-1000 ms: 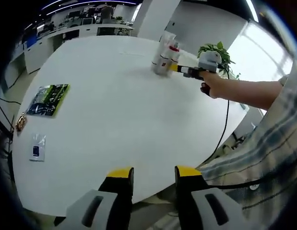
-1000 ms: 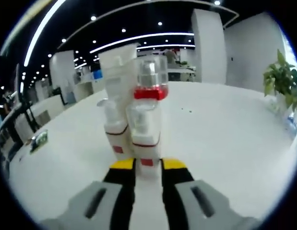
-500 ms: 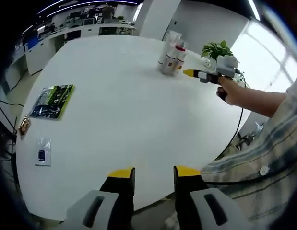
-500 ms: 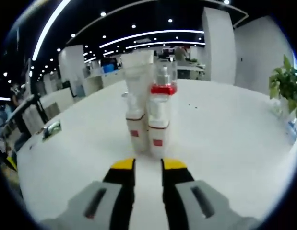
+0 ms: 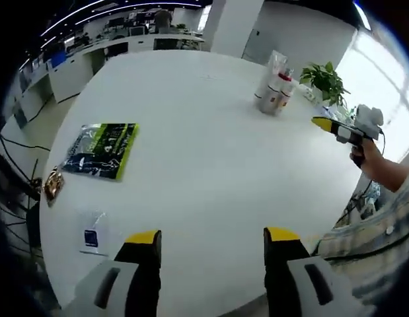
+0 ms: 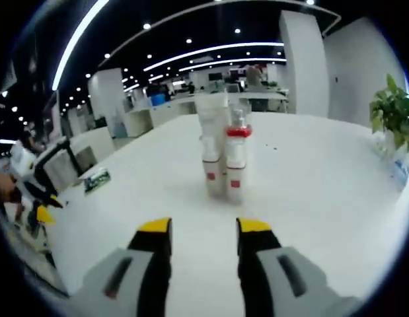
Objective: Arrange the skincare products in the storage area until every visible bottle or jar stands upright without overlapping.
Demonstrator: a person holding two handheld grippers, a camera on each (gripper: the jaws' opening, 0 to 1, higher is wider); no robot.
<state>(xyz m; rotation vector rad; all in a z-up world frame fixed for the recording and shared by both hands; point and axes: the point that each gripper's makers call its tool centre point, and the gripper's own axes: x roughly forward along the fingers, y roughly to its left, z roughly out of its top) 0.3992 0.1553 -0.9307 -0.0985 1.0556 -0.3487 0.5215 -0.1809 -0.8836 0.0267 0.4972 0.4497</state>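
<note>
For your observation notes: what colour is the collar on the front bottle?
Red, on the front bottle; clearest in the right gripper view.

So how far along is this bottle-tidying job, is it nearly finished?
It looks nearly done. The bottles stand upright in a tight cluster on the white table, none lying down, though whether any touch is hard to tell. Nothing is in hand: the right gripper is open, short of them, and the left gripper is open over bare table. Little seems left beyond a final check.

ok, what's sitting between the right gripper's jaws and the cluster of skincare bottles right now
Nothing: in the right gripper view, bare white table runs from the open right gripper to the upright bottles.
</note>
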